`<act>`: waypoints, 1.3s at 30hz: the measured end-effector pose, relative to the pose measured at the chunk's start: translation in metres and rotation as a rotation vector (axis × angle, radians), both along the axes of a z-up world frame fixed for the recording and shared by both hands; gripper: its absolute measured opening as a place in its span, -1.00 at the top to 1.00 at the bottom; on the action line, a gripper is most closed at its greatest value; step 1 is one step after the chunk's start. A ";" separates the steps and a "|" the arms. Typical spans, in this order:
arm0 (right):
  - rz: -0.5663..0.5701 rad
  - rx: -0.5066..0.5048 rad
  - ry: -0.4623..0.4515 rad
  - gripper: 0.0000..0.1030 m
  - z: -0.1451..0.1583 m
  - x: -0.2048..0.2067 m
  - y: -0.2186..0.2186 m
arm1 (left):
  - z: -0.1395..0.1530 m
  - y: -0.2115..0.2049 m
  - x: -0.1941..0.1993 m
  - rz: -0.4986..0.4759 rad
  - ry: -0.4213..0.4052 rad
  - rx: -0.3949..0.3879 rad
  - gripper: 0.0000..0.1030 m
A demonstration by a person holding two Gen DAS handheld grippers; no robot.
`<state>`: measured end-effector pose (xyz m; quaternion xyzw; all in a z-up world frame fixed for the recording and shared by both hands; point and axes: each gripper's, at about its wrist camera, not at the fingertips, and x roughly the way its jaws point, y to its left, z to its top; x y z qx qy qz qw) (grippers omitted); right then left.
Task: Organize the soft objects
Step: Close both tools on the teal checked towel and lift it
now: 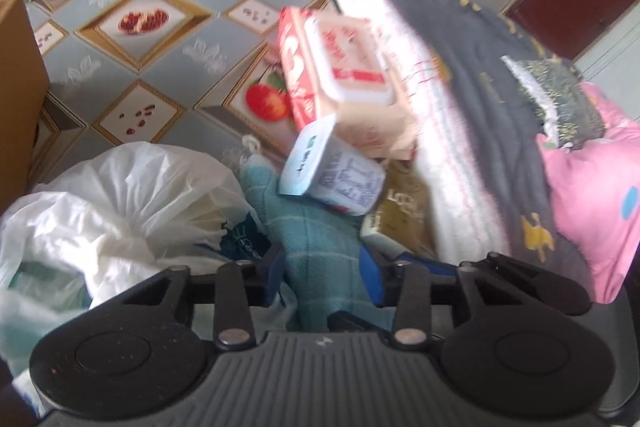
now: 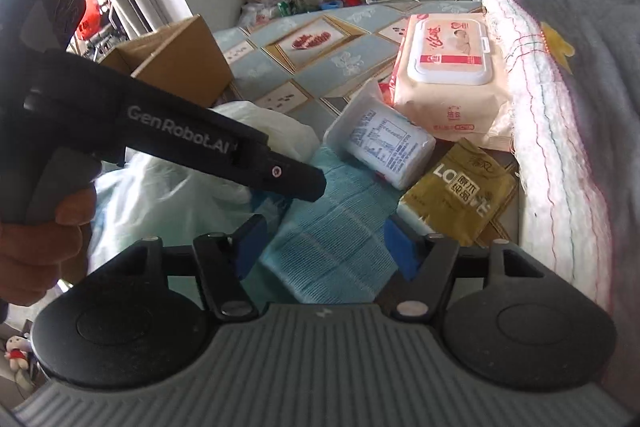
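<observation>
The folded quilt point(image 2: 568, 115) is the landmark: beside its white edge lies the wipes pack point(image 2: 450, 75), nearer the cameras the white tissue pack point(image 2: 384, 143) and gold tissue pack point(image 2: 460, 199), and furthest from it the white plastic bag point(image 1: 120, 203) – with the teal towel point(image 2: 332, 227) between bag and packs. The step in hand looks like picking up that towel: the left gripper point(image 1: 326, 267) has its blue pads against the cloth, seemingly clamped on a fold, while the right gripper point(image 2: 324, 243) hangs over it with jaws apart, gripping nothing. Next, I judge, the right jaws must pinch a free edge – so both can lift it clear of the packs
</observation>
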<state>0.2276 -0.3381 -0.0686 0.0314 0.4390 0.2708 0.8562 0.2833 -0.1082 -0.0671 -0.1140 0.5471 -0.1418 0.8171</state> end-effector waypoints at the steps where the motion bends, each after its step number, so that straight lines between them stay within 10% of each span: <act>1: 0.001 0.000 0.005 -0.22 -0.003 0.004 0.001 | -0.002 0.000 0.003 0.001 0.010 0.002 0.28; 10: 0.026 0.004 0.018 -0.09 -0.021 0.017 0.013 | -0.025 -0.003 0.029 0.035 0.082 0.007 0.29; 17: 0.012 0.001 -0.007 -0.09 -0.018 0.020 0.019 | -0.026 0.008 0.034 0.096 0.086 -0.094 0.76; 39: -0.022 0.098 -0.169 0.56 0.046 0.013 0.038 | 0.067 0.045 -0.014 0.117 -0.171 -0.269 0.78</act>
